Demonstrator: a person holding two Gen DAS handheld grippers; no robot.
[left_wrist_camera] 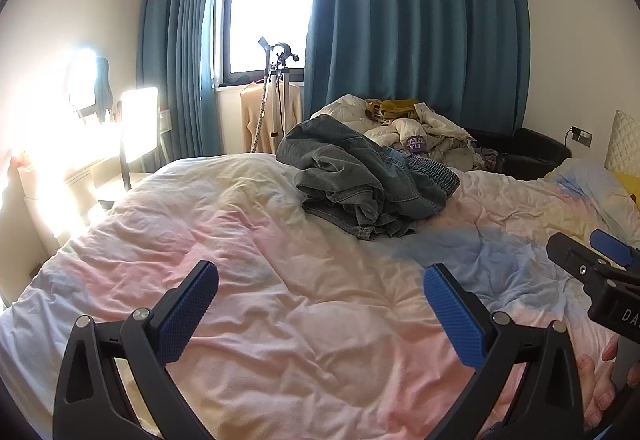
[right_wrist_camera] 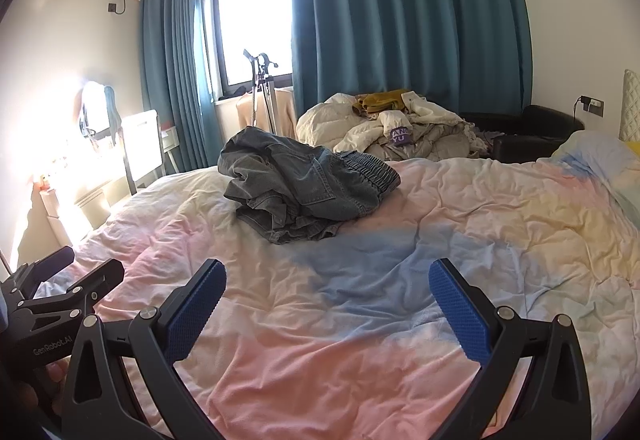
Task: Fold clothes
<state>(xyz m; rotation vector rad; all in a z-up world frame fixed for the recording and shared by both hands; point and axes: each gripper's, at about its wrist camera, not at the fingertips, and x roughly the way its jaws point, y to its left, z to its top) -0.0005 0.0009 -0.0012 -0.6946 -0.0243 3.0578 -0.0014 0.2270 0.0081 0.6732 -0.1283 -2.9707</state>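
Crumpled grey-blue denim jeans [right_wrist_camera: 304,188] heaped near bed's [right_wrist_camera: 360,340] far edge, untouched. Left hand-held gripper [left_wrist_camera: 320,312] and right hand-held gripper [right_wrist_camera: 328,312] both spread apart, empty, above pastel quilt.

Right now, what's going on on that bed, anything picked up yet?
Nothing is picked up yet. A person holds both grippers low over the pastel duvet, the left gripper and right gripper each with jaws wide open and empty. The crumpled grey jeans lie in a heap further up the bed, untouched and unfolded. A separate pile of pale laundry sits beyond the bed.
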